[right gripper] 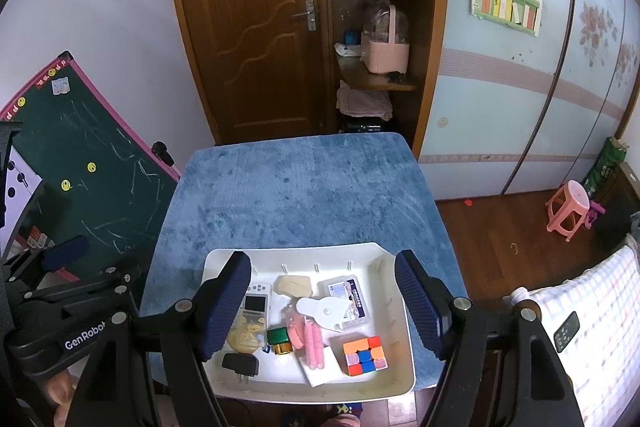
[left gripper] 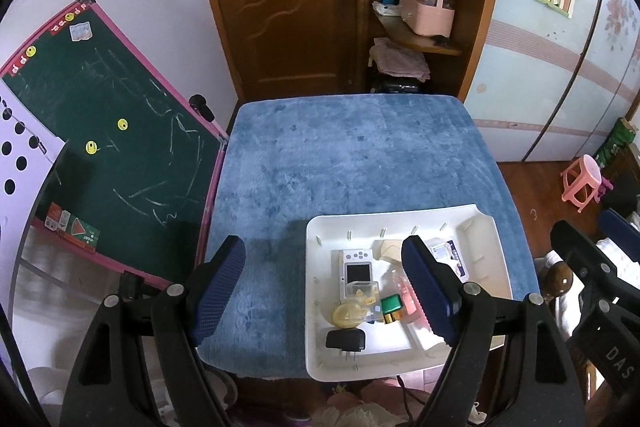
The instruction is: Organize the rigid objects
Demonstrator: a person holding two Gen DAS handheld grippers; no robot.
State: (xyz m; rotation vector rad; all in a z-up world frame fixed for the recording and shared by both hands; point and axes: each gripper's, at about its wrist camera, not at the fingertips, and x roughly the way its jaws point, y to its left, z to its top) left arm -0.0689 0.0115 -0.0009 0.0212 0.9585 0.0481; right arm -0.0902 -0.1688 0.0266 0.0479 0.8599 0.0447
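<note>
Both the left hand-held gripper (left gripper: 324, 291) and right hand-held gripper (right gripper: 320, 307) are held wide open, empty; the cube (right gripper: 365, 355), near right in the tray (right gripper: 394, 383), judged light, stiff, graspable across flat faces

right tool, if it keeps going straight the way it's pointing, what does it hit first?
Likely the white tray and its clutter: the right tool hangs open over the white fan-shaped piece and clear plastic case. Depth is unclear, so which one first is uncertain.
</note>
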